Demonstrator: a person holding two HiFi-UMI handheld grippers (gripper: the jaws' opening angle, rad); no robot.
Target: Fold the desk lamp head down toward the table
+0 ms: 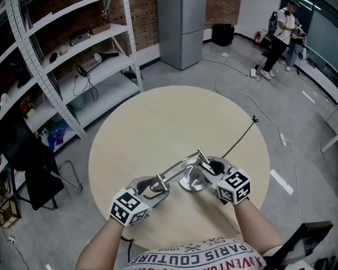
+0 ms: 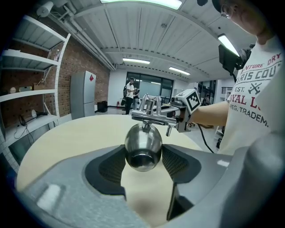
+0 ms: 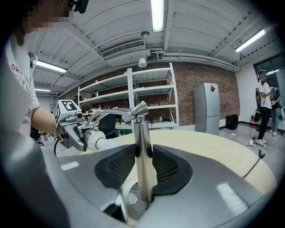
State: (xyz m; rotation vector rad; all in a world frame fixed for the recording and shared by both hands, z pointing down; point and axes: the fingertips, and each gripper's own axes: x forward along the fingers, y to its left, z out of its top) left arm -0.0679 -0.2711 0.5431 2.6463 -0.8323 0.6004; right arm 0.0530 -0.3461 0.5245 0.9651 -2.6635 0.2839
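Note:
A chrome desk lamp stands near the front edge of the round pale table [image 1: 157, 121]. Its round base [image 1: 192, 185] carries an upright stem [image 3: 141, 133], and an arm [image 1: 178, 165] runs left from the top joint to the rounded metal lamp head [image 2: 142, 141]. My left gripper [image 1: 151, 190] [image 2: 143, 164] is shut on the lamp head, with a pad against each side. My right gripper [image 1: 208, 170] [image 3: 143, 168] is shut on the stem just above the base. The lamp head hangs low, a little above the tabletop.
The lamp's black cord [image 1: 241, 136] runs off the table's right edge. White shelving [image 1: 72, 57] stands at the back left, a grey cabinet [image 1: 182, 26] behind the table, a black chair [image 1: 31, 164] at left. People [image 1: 279, 36] stand far back right.

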